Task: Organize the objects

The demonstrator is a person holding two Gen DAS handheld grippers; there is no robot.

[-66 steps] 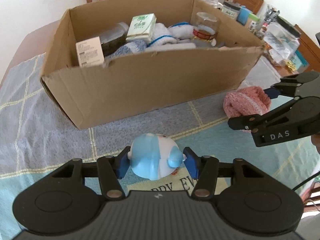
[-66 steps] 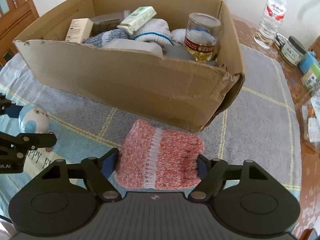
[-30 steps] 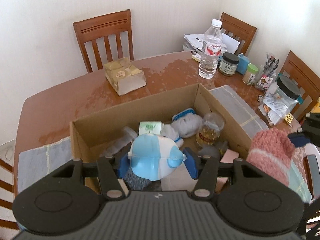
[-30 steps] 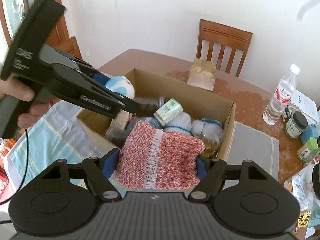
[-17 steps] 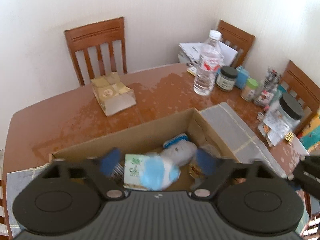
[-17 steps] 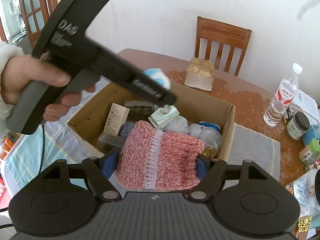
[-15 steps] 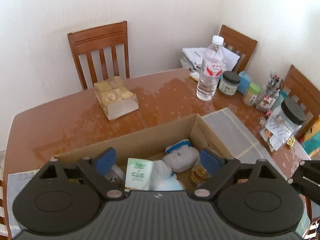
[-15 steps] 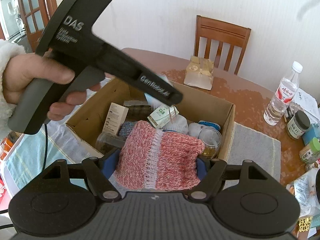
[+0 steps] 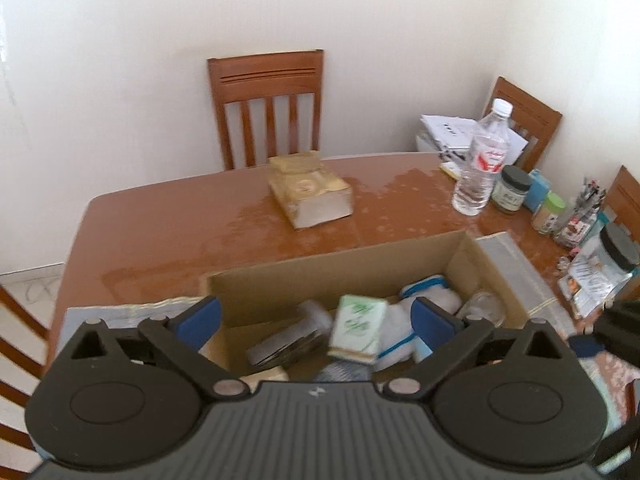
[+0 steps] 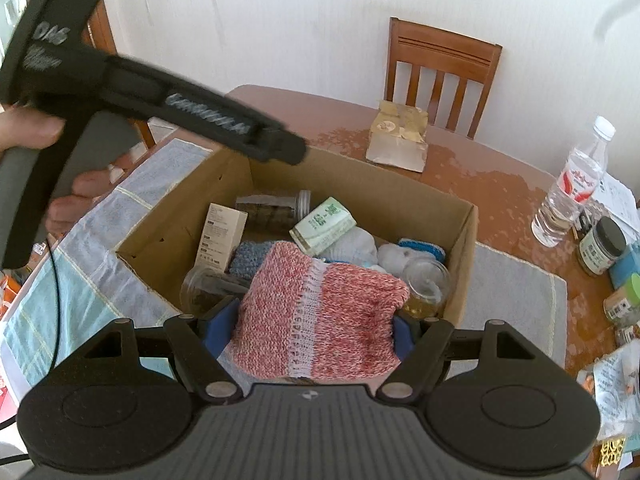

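Left claw [image 9: 314, 316] opening, nothing between pads. Pink knit [image 10: 320, 312] clamped in right claw [image 10: 316, 330]; snagging on the box [image 10: 464, 264] rim is risked if released early.

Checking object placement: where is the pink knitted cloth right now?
In the right wrist view, the pink knitted cloth is clamped in the right gripper, above the near edge of the open cardboard box.

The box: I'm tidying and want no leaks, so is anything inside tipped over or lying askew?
Yes. Two jars in the box lie on their sides, and the green carton rests tilted on the socks. No spill shows.
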